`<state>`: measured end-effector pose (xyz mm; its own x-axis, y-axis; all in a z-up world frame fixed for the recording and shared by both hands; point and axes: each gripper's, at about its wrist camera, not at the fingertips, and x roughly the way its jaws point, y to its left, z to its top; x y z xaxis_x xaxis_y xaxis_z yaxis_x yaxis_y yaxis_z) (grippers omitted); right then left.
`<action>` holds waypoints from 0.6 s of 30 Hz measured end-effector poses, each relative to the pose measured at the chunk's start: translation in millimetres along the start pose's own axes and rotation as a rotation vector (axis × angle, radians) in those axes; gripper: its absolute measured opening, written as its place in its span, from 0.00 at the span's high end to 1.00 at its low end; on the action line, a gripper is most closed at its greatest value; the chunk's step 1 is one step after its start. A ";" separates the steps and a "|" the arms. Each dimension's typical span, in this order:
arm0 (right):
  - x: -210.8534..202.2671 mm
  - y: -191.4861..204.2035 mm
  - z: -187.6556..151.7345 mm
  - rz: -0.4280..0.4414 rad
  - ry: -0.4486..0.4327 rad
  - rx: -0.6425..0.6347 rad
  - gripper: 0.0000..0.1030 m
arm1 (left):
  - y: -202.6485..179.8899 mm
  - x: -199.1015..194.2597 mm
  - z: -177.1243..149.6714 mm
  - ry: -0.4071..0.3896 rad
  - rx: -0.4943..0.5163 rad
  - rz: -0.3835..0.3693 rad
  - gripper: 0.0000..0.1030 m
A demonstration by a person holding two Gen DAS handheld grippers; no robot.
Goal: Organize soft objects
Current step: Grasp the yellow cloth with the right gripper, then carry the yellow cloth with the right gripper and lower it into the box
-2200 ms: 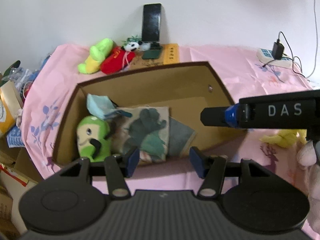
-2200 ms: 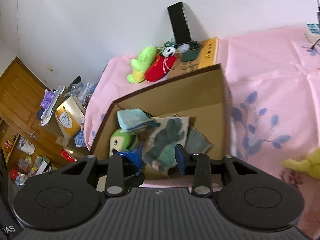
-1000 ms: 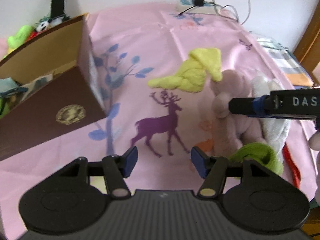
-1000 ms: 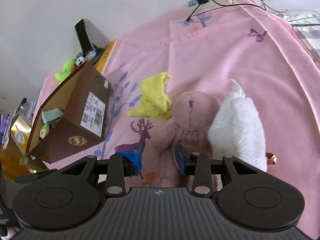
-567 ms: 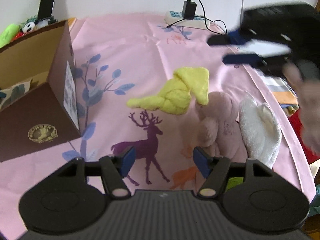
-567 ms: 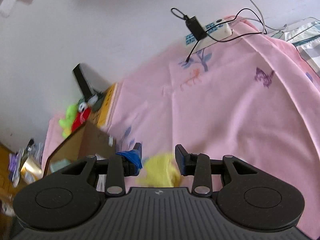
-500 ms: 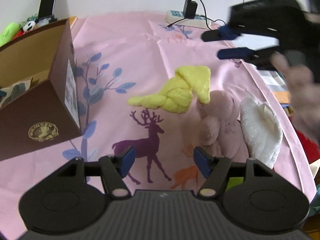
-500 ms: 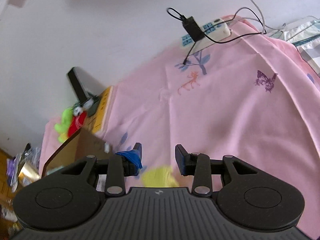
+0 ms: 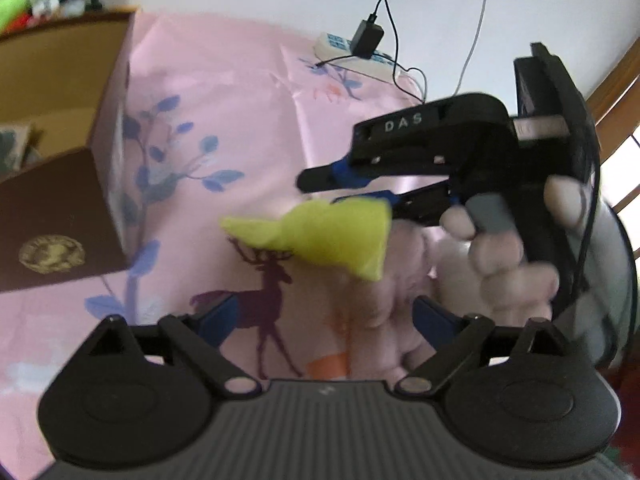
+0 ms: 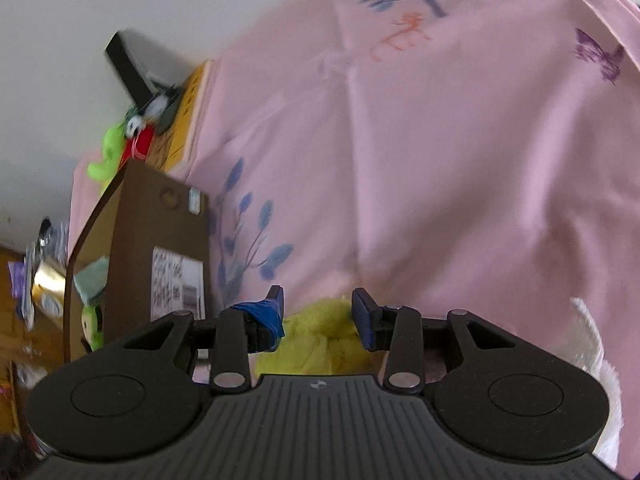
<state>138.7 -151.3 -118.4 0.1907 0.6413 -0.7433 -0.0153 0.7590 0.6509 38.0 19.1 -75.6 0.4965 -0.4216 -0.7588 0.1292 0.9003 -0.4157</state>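
A yellow soft cloth lies on the pink bedsheet, next to a pink plush toy. My right gripper is open just above the cloth, its fingers to either side of it; it shows from the side in the left wrist view. My left gripper is open and empty, held nearer than the cloth. An open brown cardboard box holding soft things stands at the left; it also shows in the right wrist view.
A white plush lies right of the pink toy. A power strip with charger and cables sits at the back. Green and red plush toys and a black phone stand are behind the box, by the wall.
My right gripper has come down from above the bed to the yellow cloth, still open. My left gripper has turned from the box to the toys and edged closer.
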 end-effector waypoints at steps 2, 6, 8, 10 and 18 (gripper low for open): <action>-2.0 8.0 -6.0 0.013 0.012 -0.035 0.79 | 5.2 3.8 1.9 0.014 -0.029 -0.021 0.09; -2.9 14.8 -3.2 0.066 0.061 -0.070 0.81 | 12.2 12.8 1.6 0.046 -0.066 -0.023 0.09; -2.9 17.5 -4.2 0.006 0.042 -0.107 0.81 | 12.5 16.9 2.6 0.058 -0.073 -0.024 0.09; -1.8 18.5 -4.5 -0.043 0.033 -0.143 0.81 | 12.6 24.3 4.1 0.066 -0.069 -0.012 0.09; 8.0 28.0 -9.4 -0.165 0.059 -0.281 0.80 | 17.5 45.7 15.5 0.048 -0.042 0.037 0.34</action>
<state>130.6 -123.9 -107.5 0.1563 0.5061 -0.8482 -0.2611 0.8494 0.4587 76.3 17.3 -109.8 0.4581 -0.3942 -0.7967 0.0752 0.9103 -0.4071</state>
